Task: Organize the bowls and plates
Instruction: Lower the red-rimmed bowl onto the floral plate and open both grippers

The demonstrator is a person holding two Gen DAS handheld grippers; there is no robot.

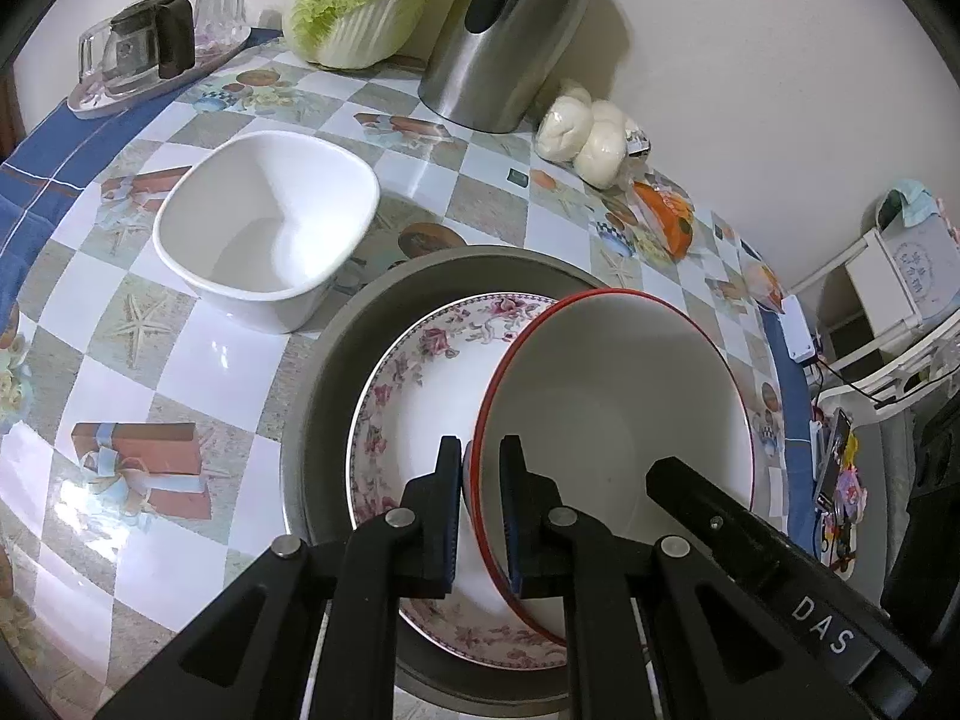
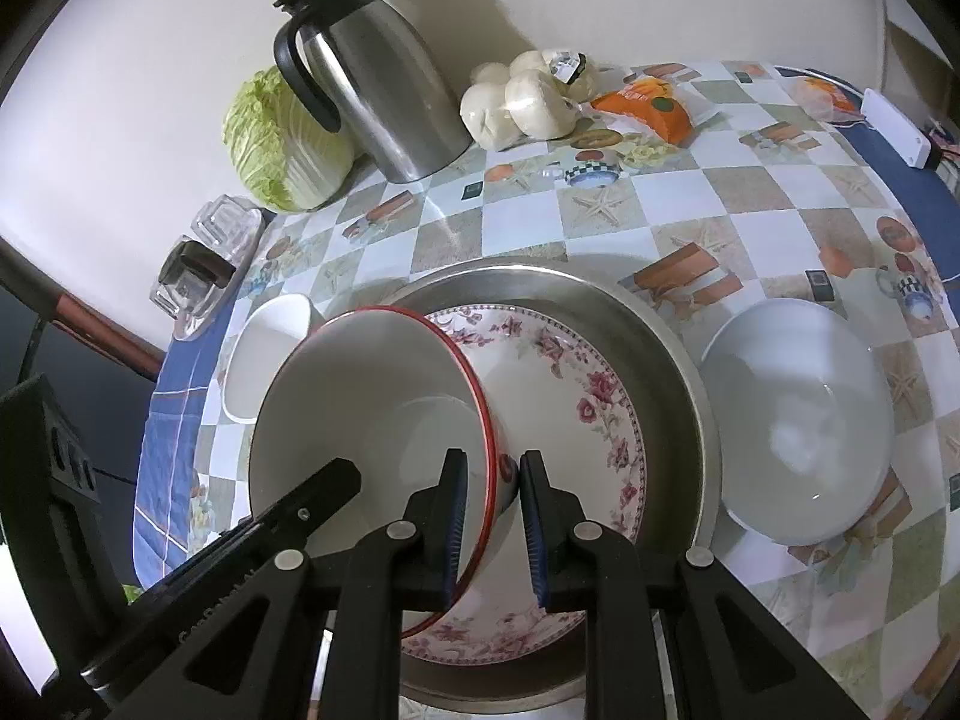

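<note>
A red-rimmed white bowl (image 1: 612, 396) (image 2: 372, 414) is held over a floral plate (image 1: 420, 396) (image 2: 576, 396) that lies in a round metal tray (image 1: 324, 396) (image 2: 678, 372). My left gripper (image 1: 480, 456) is shut on the bowl's left rim. My right gripper (image 2: 492, 468) is shut on the bowl's right rim. The bowl's base seems to touch the plate. A square white bowl (image 1: 264, 222) (image 2: 264, 354) stands left of the tray. A round white bowl (image 2: 792, 420) stands right of the tray.
At the back against the wall are a cabbage (image 1: 360, 0) (image 2: 282, 144), a steel jug (image 1: 510, 42) (image 2: 372, 78), bagged buns (image 1: 588, 132) (image 2: 522, 102) and an orange packet (image 1: 666, 216) (image 2: 660, 108). A glass tray with glasses (image 1: 150, 54) (image 2: 204, 264) stands at the far left.
</note>
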